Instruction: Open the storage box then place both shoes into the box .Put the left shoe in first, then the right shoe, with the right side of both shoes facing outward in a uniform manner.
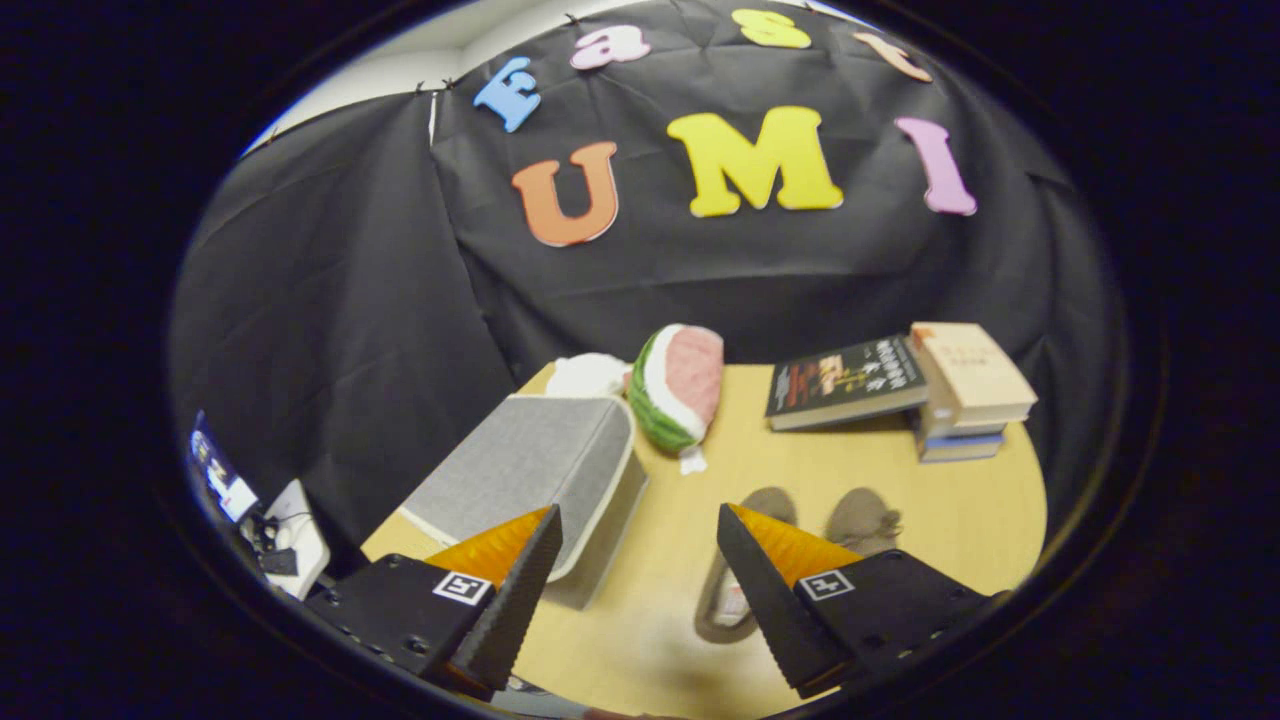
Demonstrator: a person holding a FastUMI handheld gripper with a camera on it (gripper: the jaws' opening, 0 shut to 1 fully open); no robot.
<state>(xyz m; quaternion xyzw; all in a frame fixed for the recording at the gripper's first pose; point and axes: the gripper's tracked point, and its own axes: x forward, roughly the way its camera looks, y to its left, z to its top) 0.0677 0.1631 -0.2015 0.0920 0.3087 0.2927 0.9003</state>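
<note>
The tool (640,570) hangs above the worktop (960,510) with its two fingers spread wide and nothing between them but bare light wood. Taking the storage box (530,470) as the landmark: it is a grey fabric-covered box with a pale rim, its lid closed, and it sits just ahead of the left finger (515,590), whose tip overlaps the box's near corner in the view; whether they touch cannot be told. To the right of the box, across a strip of open worktop, lie the two shoes, grey-brown and side by side, toes pointing away from the tool. The nearer-to-box shoe (725,590) is partly hidden behind the right finger (770,600), so only its toe and a stretch of its side with a pale inner lining can be seen; the other shoe (862,520) lies just beside it, farther from the box, its toe end clear of the finger. Beyond the box, at its far right corner, a plush watermelon slice (680,395) stands tilted, green rind toward the box, and a small white soft thing (588,375) rests just behind the box's far edge. Well to the right of the box, at the far side of the worktop, a dark-covered book (845,380) leans against a short stack of books (965,400).
</note>
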